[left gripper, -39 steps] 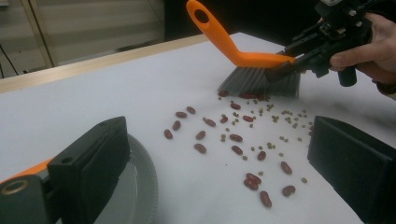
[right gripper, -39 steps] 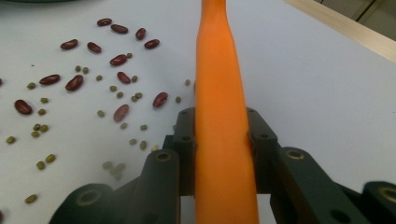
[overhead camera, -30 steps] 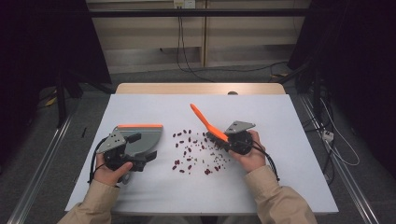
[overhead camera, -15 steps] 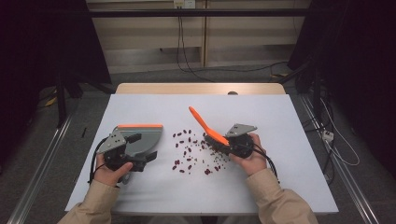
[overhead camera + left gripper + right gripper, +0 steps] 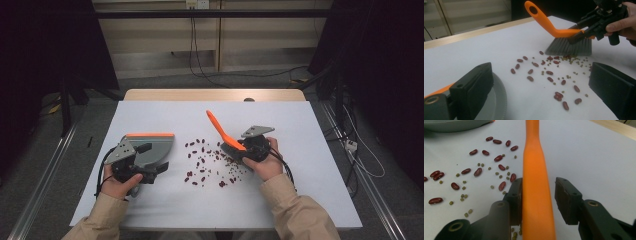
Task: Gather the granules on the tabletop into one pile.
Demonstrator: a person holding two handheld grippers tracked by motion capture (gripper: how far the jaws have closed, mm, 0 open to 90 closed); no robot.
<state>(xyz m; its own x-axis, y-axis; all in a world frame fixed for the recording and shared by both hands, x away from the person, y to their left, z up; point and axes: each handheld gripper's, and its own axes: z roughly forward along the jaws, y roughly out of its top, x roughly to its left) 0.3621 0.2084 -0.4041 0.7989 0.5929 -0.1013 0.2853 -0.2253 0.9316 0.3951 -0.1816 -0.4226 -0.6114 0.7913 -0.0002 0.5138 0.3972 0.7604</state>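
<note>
My right claw (image 5: 239,148) grips the orange-handled brush (image 5: 223,134), bristles touching the worktop (image 5: 300,130) beside the scattered beans (image 5: 207,162). My left claw (image 5: 152,169) clamps the dustpan (image 5: 152,145). I'd sweep low and slowly toward its edge.

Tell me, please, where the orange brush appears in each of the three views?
High view: brush right of centre, in the right claw.
Left gripper view: brush upper right, bristles on the table.
Right gripper view: handle centre, rising between the jaws.
Shared landmark: the scattered red beans.

No writing, label or number seems readable anywhere, so far as these views show.
</note>
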